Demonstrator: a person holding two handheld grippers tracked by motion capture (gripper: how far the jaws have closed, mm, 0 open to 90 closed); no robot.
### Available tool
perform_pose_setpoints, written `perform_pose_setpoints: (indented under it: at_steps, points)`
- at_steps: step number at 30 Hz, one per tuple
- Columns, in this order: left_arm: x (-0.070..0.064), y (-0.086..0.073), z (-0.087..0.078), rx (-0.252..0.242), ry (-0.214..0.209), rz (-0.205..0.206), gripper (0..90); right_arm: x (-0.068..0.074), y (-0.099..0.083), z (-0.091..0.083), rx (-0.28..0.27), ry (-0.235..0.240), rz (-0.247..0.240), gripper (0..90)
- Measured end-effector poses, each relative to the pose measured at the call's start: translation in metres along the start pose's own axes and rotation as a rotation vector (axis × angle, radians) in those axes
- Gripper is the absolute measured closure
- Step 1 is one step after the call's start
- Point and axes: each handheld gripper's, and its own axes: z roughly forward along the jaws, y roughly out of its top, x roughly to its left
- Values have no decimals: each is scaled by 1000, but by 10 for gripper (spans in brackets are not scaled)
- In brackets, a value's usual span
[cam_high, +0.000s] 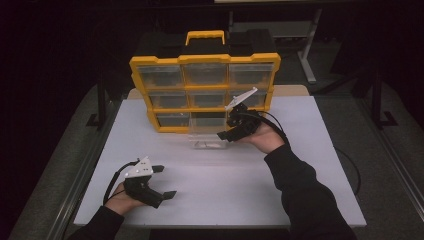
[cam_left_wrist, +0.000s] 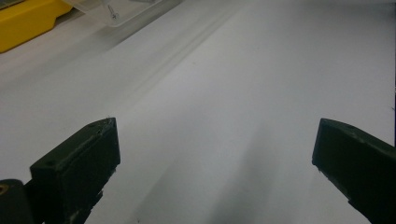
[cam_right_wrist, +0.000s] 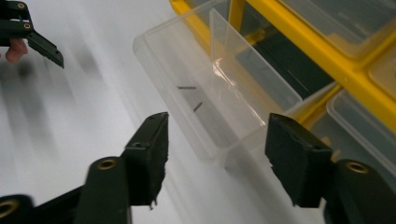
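Observation:
A yellow organiser (cam_high: 205, 59) with clear drawers stands at the back of the white table (cam_high: 300, 190). One clear drawer (cam_high: 206, 138) juts forward from its bottom middle slot onto the table. In the right gripper view this drawer (cam_right_wrist: 243, 93) holds a couple of small dark screws (cam_right_wrist: 187, 87) and an upright divider. My right gripper (cam_high: 228, 128) hovers at the drawer's right front corner, open, with the corner just ahead of its jaws (cam_right_wrist: 219, 130). My left gripper (cam_high: 166, 181) rests open near the front left, nothing between its jaws (cam_left_wrist: 215, 135).
The organiser (cam_left_wrist: 23, 21) and the drawer (cam_left_wrist: 116, 11) sit far off in the left gripper view. The left gripper (cam_right_wrist: 30, 30) also shows far off in the right gripper view. Dark floor and metal table legs (cam_high: 307, 55) lie beyond the table's edges.

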Motion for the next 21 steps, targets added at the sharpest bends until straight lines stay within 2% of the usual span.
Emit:
perform_pose_setpoints:
  at_steps: [6, 11, 15, 19, 21]
  points:
    - [0, 0, 0, 2, -2, 0, 4, 4, -19, -4, -40, -26, 18, 257]
    - [0, 0, 1, -1, -7, 4, 4, 9, -34, -5, -56, -42, 25, 169]
    - [0, 0, 0, -2, -7, 4, 4, 12, -47, -3, -61, -74, 27, 120]
    - [0, 0, 0, -7, -11, -6, 3, 13, -58, -3, -80, -88, 50, 19]
    - [0, 0, 0, -5, -8, -6, 3, 14, -64, -3, -87, -92, 59, 2]
